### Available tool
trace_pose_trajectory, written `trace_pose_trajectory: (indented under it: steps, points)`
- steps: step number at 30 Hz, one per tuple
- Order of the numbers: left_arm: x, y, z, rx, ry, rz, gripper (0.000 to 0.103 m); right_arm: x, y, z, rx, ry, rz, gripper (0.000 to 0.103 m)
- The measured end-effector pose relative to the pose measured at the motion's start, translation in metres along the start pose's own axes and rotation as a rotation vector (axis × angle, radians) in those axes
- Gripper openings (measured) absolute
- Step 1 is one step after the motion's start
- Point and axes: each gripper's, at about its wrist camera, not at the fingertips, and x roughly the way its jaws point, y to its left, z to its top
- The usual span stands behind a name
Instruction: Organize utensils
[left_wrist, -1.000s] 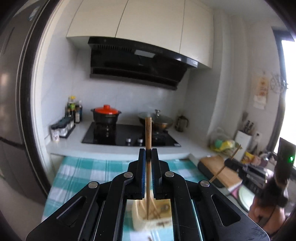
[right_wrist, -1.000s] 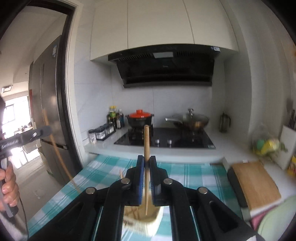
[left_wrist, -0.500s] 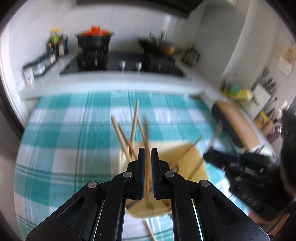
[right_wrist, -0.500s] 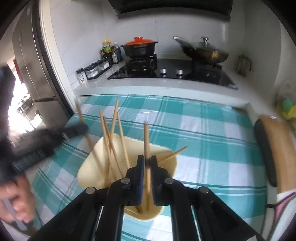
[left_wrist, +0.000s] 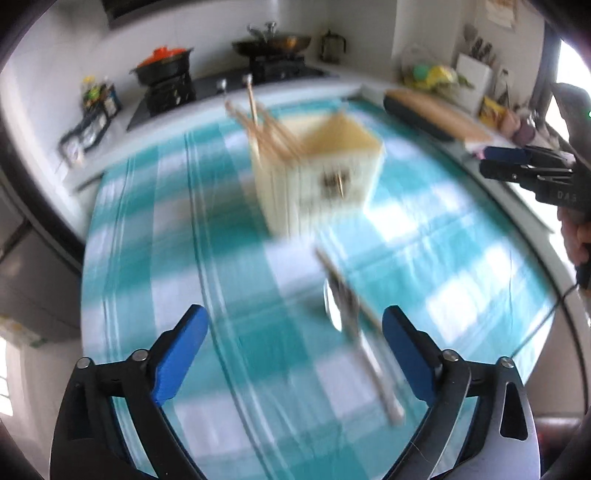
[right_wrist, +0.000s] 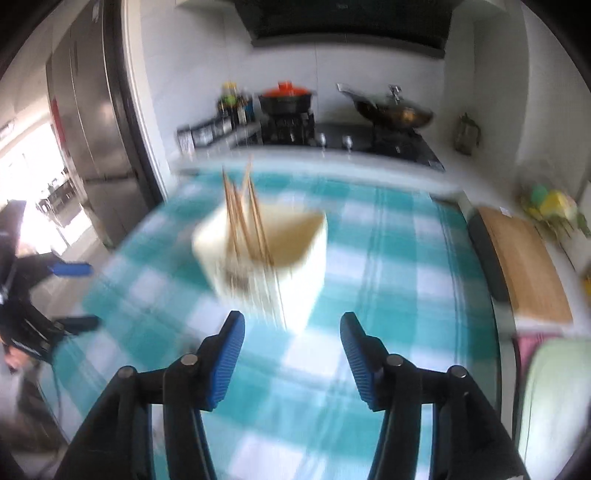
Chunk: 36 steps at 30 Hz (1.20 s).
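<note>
My left gripper (left_wrist: 293, 356) and right gripper (right_wrist: 291, 356) have just been opening, nothing between them, because the wooden chopsticks (right_wrist: 243, 221) now stand ahead of my fingertips in the cream square plastic holder (right_wrist: 306, 258).

You're in a home kitchen: a hob (right_wrist: 369, 138) with a red-lidded pot (right_wrist: 287, 96) and a wok (right_wrist: 393, 112), an extractor hood (right_wrist: 347, 22) above, a steel fridge (right_wrist: 88, 122), and a checked tablecloth (right_wrist: 388, 258) on the table.

Cream holder (right_wrist: 295, 266) upright on cloth, wooden chopsticks (right_wrist: 245, 221) leaning inside; spoon (left_wrist: 354, 332) flat nearby.
</note>
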Motion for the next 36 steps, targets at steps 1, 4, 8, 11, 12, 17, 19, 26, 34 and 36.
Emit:
trace_pose_trajectory:
  steps: [1,4,8,11,12,17,19,26,34,36]
  points:
    - [0.004,-0.002,-0.021,-0.020,0.004,0.003,0.097,0.002,0.002,-0.022,0.003,0.012,-0.019,0.055]
    - [0.031,-0.004,-0.071,-0.126,0.010,0.042,0.097,0.024,0.010,-0.094,0.081,0.060,-0.054,0.055]
    - [0.061,-0.001,-0.098,-0.245,-0.004,0.097,0.094,0.053,0.022,-0.142,0.151,0.081,-0.109,0.055]
    - [0.067,-0.003,-0.096,-0.260,-0.038,0.116,0.094,0.062,0.033,-0.155,0.166,0.050,-0.166,0.055]
    - [0.069,-0.005,-0.096,-0.253,-0.052,0.129,0.094,0.064,0.034,-0.156,0.169,0.058,-0.176,0.055]
    - [0.088,0.001,-0.097,-0.271,-0.039,0.149,0.094,0.066,0.033,-0.153,0.172,0.054,-0.190,0.055]
    - [0.093,0.005,-0.101,-0.285,-0.031,0.167,0.094,0.067,0.031,-0.154,0.179,0.053,-0.185,0.056]
    - [0.097,0.011,-0.102,-0.299,-0.034,0.174,0.101,0.067,0.035,-0.155,0.170,0.054,-0.198,0.057]
    - [0.099,0.009,-0.101,-0.289,-0.026,0.172,0.102,0.067,0.035,-0.155,0.171,0.054,-0.196,0.057]
    - [0.099,0.009,-0.101,-0.289,-0.027,0.172,0.102,0.067,0.034,-0.155,0.172,0.054,-0.195,0.057]
